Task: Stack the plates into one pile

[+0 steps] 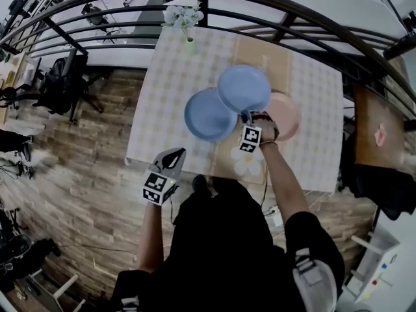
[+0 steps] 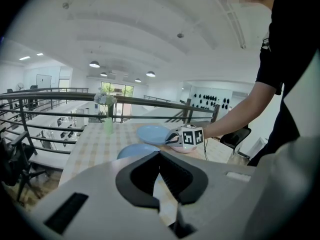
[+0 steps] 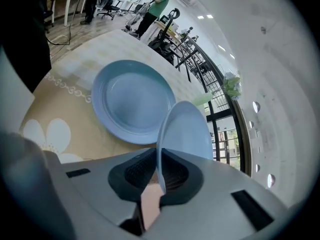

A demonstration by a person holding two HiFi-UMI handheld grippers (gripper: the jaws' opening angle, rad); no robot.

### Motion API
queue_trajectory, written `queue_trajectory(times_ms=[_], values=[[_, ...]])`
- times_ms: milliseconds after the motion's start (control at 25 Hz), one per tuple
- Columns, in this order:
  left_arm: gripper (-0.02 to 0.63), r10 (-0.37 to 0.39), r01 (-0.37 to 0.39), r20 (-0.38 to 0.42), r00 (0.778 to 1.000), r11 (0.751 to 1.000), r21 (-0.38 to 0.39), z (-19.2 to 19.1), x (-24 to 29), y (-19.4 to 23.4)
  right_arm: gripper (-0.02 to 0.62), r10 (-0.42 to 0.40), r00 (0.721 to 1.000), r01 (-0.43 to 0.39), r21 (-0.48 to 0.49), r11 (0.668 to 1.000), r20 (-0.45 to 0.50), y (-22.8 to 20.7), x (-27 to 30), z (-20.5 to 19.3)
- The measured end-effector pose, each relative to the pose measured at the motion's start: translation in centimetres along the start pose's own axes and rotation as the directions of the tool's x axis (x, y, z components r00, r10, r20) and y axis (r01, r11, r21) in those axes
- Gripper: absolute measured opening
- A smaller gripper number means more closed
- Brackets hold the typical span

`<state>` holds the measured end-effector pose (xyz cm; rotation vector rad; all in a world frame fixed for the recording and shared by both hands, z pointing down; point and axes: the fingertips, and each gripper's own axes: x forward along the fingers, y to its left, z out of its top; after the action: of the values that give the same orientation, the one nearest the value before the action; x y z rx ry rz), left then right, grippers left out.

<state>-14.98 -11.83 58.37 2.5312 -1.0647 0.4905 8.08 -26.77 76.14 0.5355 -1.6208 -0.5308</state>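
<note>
Right gripper (image 1: pixel 246 117) clamped on near rim of light blue plate (image 1: pixel 244 88), frame centre, held above darker blue plate (image 1: pixel 205 117) and pink plate (image 1: pixel 290 117). Left gripper (image 1: pixel 174 156) lower left, jaws together, empty.

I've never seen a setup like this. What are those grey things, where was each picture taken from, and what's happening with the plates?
A person holds a two-jaw hand-held gripper in each hand. The head view looks down from a camera on the person's head; the other two cameras ride on the grippers, looking along their jaws. On the checked table lie a darker blue plate and a pink plate, with a vase of flowers at the far edge. The right hand-held gripper pinches a pale blue plate by its rim, off the table; the left hand-held gripper is shut and empty.
</note>
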Motion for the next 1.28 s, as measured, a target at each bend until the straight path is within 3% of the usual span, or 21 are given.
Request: queue_trajectory(times_ms=[280, 680, 1280], values=[[0.0, 0.006, -0.006, -0.001, 1.0, 1.0, 0.007, -2.5, -3.6, 0.9, 0.025, -0.023, 1.0, 0.023, 0.002, 1.0, 0.007, 2.1, -1.5, 3.1], [0.002, -0.01, 0.01, 0.013, 1.0, 0.999, 0.04, -3.0, -6.9, 0.1, 0.025, -0.048, 0.999, 0.048, 0.006, 0.999, 0.011, 4.2, -3.9, 6.2], [0.001, 0.0, 0.0, 0.001, 1.0, 0.999, 0.041, -5.5, -9.9, -0.8, 0.028, 0.0, 1.0, 0.001, -0.023, 1.0, 0.024, 9.3, -4.2, 8.7]])
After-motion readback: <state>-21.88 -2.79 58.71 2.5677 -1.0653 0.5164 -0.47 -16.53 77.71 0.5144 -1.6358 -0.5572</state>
